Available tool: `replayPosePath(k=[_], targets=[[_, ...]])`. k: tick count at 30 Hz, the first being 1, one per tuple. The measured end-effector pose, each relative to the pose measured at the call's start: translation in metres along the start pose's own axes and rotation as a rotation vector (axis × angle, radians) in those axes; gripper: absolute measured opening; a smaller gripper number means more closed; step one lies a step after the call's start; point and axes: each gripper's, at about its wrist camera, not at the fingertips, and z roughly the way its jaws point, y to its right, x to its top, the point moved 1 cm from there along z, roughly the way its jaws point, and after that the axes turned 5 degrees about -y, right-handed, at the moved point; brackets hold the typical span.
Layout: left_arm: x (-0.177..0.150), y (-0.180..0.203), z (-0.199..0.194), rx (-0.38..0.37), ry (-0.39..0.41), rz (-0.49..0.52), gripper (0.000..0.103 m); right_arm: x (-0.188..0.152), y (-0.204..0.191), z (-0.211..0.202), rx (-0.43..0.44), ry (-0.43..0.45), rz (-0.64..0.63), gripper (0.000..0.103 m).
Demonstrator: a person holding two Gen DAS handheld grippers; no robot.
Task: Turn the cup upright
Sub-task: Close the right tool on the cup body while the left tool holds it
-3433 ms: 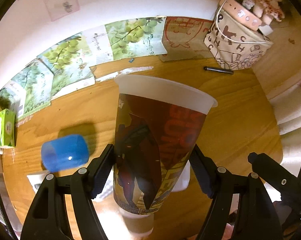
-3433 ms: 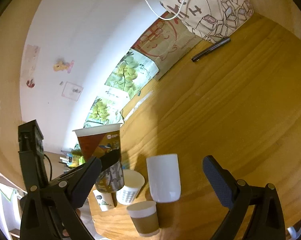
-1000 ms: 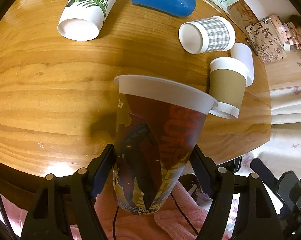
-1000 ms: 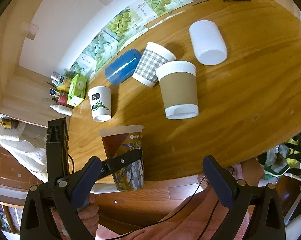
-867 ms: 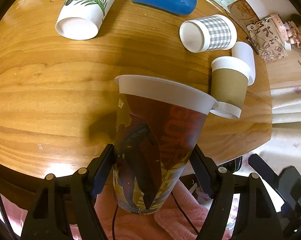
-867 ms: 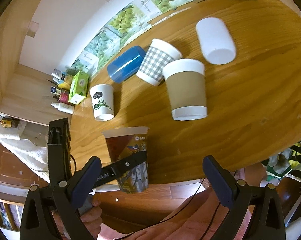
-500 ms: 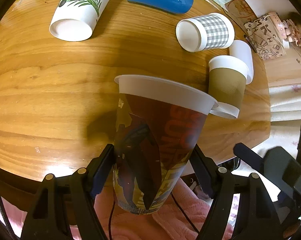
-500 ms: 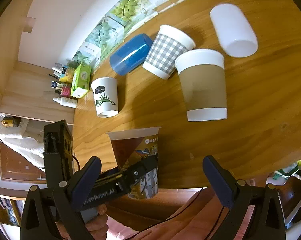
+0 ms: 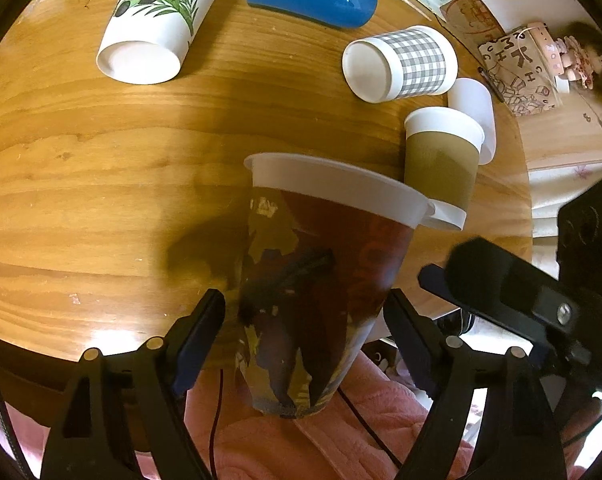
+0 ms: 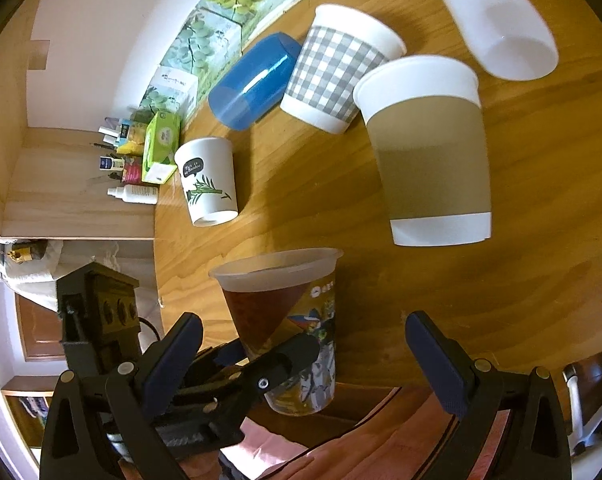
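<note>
Left wrist view: the printed cup stands mouth-up between the left claw pads, which look just parted from its sides. Righting seems done; only backing away remains. The right claw hangs wide and empty beside it, over the tabletop edge.
</note>
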Motion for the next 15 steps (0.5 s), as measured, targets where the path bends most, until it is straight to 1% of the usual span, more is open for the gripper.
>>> replayPosePath(k=[6,12,15], targets=[[-0.008,-0.002,-0.001,-0.012,-0.011,-0.004,0.084,0.007,-0.001,0.012,0.008,-0.032,-0.001,0.102],[-0.017,-0.002,-0.012,-0.027,0.003,0.014,0.084,0.015,-0.003,0.026,0.01,-0.069,-0.01,0.102],[-0.021,-0.006,-0.017,-0.043,0.006,0.004,0.084,0.018,-0.006,0.033,0.006,-0.089,-0.024,0.102]])
